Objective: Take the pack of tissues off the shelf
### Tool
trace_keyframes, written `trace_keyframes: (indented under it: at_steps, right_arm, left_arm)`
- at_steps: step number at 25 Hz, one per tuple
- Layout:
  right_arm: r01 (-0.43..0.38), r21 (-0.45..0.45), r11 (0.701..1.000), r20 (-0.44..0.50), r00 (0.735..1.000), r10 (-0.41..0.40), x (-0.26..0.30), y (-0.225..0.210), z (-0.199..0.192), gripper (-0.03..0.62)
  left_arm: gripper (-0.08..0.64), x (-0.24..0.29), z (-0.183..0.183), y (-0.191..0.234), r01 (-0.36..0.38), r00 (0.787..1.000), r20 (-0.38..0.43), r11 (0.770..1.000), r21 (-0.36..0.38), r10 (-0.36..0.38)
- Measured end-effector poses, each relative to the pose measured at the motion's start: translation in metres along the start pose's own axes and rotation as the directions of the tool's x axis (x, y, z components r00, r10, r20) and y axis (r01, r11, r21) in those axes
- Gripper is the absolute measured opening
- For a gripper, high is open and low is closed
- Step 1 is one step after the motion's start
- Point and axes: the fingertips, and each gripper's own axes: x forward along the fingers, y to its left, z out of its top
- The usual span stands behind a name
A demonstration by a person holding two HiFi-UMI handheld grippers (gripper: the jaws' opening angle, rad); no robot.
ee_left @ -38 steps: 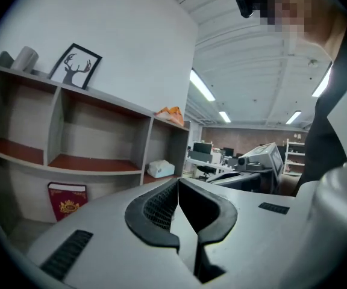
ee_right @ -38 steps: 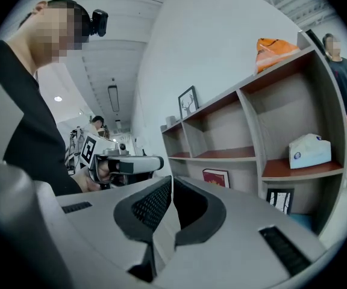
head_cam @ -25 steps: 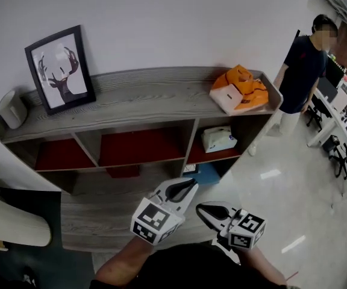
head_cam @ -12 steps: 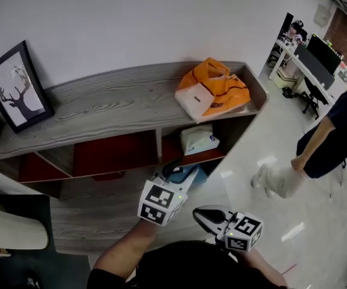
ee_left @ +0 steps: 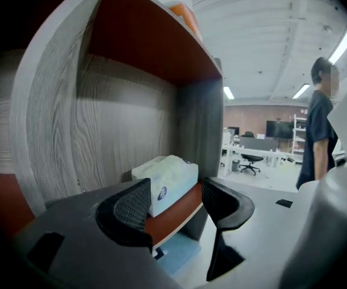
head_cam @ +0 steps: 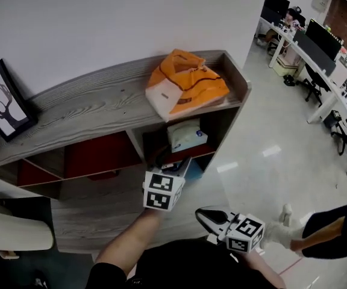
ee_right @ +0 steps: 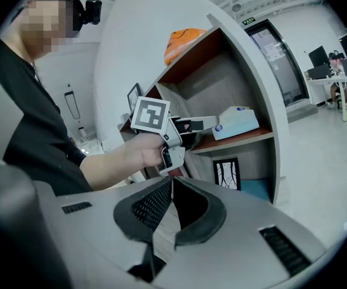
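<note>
The pack of tissues (head_cam: 187,135) is a pale wrapped block with a small blue mark, lying on the red board of the shelf's right-hand compartment. My left gripper (head_cam: 168,166) reaches toward that compartment, just short of it. Its jaws are opening and stand wide. The left gripper view frames the pack (ee_left: 164,178) beyond the left gripper (ee_left: 176,192), not touched. In the right gripper view the pack (ee_right: 237,122) lies just past the left gripper (ee_right: 199,124). My right gripper (head_cam: 205,214) hangs low near my body, shut and empty (ee_right: 172,182).
An orange bag (head_cam: 185,86) sits on the grey wooden shelf top (head_cam: 89,110), and a framed deer picture (head_cam: 2,104) stands at its left. Under the tissues lie a blue item (head_cam: 193,168) and a small framed picture (ee_right: 226,173). A person (head_cam: 330,233) walks at the lower right.
The head view has swung right. My left gripper moved forward to the right-hand compartment and its jaws opened. The person walked from the shelf's end to the lower right.
</note>
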Motion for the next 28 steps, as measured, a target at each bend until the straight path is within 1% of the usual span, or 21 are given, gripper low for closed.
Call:
trace_keyframes:
  at_steps: [3,6,12,13,14,16,18,20,23,28]
  right_arm:
    - [0.018,0.030,0.999,0.012,1.000,-0.018,-0.012,-0.009,-0.005,0.018]
    - [0.024,0.052,0.998,0.008,1.000,-0.024,-0.018,-0.015,-0.011,0.018]
    - [0.010,0.043,0.999,0.004,1.000,-0.010,-0.023,-0.016,-0.011,0.018]
    - [0.010,0.040,0.999,0.003,1.000,-0.010,-0.024,-0.016,-0.010,0.018]
    - [0.012,0.038,0.999,0.003,1.000,-0.012,-0.026,-0.017,-0.010,0.018]
    - [0.018,0.038,0.999,0.003,1.000,-0.018,-0.028,-0.020,-0.010,0.018]
    - [0.018,0.038,0.999,0.002,1.000,-0.018,-0.029,-0.021,-0.008,0.018]
    - [0.009,0.034,0.999,0.001,1.000,-0.009,-0.027,-0.020,-0.006,0.018]
    - [-0.013,0.018,1.000,-0.007,1.000,0.013,-0.021,-0.016,-0.004,0.018]
    - [-0.048,-0.004,0.999,-0.026,0.998,0.048,-0.013,-0.009,-0.002,0.018]
  left_arm:
    - [0.262,0.009,-0.007,0.006,-0.054,0.998,-0.030,0.998,0.014,0.055]
    - [0.262,0.016,-0.011,0.008,-0.084,0.995,-0.046,0.996,0.013,0.085]
    - [0.259,0.025,-0.012,0.018,-0.132,0.989,-0.065,0.991,-0.008,0.131]
    - [0.244,0.026,-0.011,0.020,-0.138,0.989,-0.063,0.990,-0.011,0.137]
    - [0.203,0.026,-0.011,0.021,-0.143,0.988,-0.060,0.990,-0.013,0.142]
    - [0.093,0.026,-0.011,0.022,-0.142,0.988,-0.057,0.990,-0.011,0.141]
    - [0.052,0.025,-0.013,0.020,-0.128,0.990,-0.064,0.992,-0.006,0.127]
    - [0.034,0.022,-0.014,0.020,-0.122,0.990,-0.069,0.993,0.005,0.122]
    - [0.025,0.015,-0.014,0.022,-0.130,0.989,-0.065,0.991,0.010,0.130]
    - [0.020,-0.005,-0.003,0.021,-0.129,0.991,-0.018,0.992,-0.005,0.129]
